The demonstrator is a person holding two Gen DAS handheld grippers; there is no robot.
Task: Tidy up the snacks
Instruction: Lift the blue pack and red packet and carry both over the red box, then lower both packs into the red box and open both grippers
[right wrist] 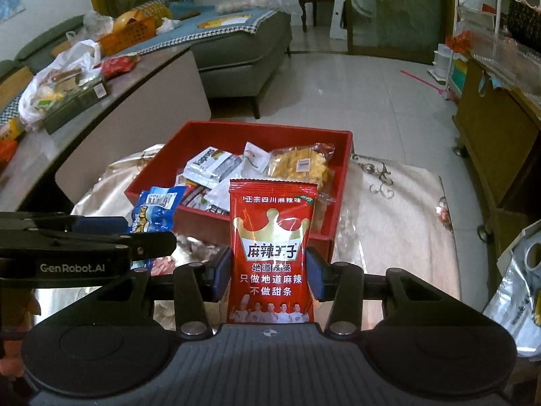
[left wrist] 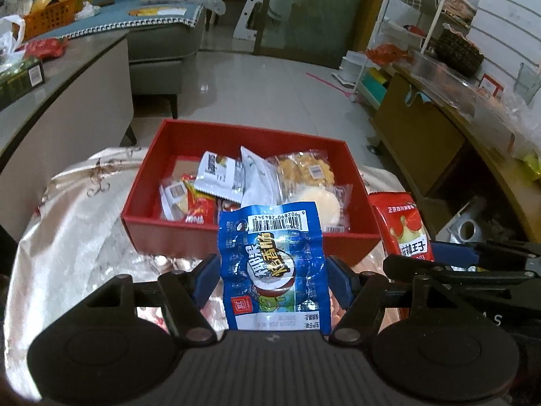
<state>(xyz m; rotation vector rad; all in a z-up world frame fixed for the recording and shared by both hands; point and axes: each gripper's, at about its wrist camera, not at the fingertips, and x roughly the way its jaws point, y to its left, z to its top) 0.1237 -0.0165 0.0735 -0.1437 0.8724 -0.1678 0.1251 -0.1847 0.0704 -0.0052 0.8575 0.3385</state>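
Closest in the left wrist view, the left tool (left wrist: 272, 280) is clenched on a blue snack packet (left wrist: 272, 264), its blue pads pressing the packet's two sides while the barcode end stands up just short of the red box's near wall. Alongside it to the right, the right tool (right wrist: 270, 274) grips a red spicy-strip packet (right wrist: 273, 253) upright in the same way, crown print facing the camera, near the box's near right corner. Both packets hang above the worktop (right wrist: 399, 223), which is covered with a shiny cream cloth bearing dark scroll patterns and creased into glossy folds. On that cloth, just beyond the tools, sits the open red box (left wrist: 233, 135), already holding several snacks: a white sachet (left wrist: 218, 176), a clear bag of yellow biscuits (left wrist: 306, 169) at the far right, and a round pale cake (left wrist: 321, 204) in clear wrap at the near right. Pale glossy floor tiles (right wrist: 355, 94) stretch beyond. Far left stands a grey sofa (right wrist: 243, 50) with a blue cover and an orange basket (left wrist: 50, 17); a low cluttered grey table (left wrist: 67, 101) lies left, a wooden cabinet (left wrist: 419, 135) right.
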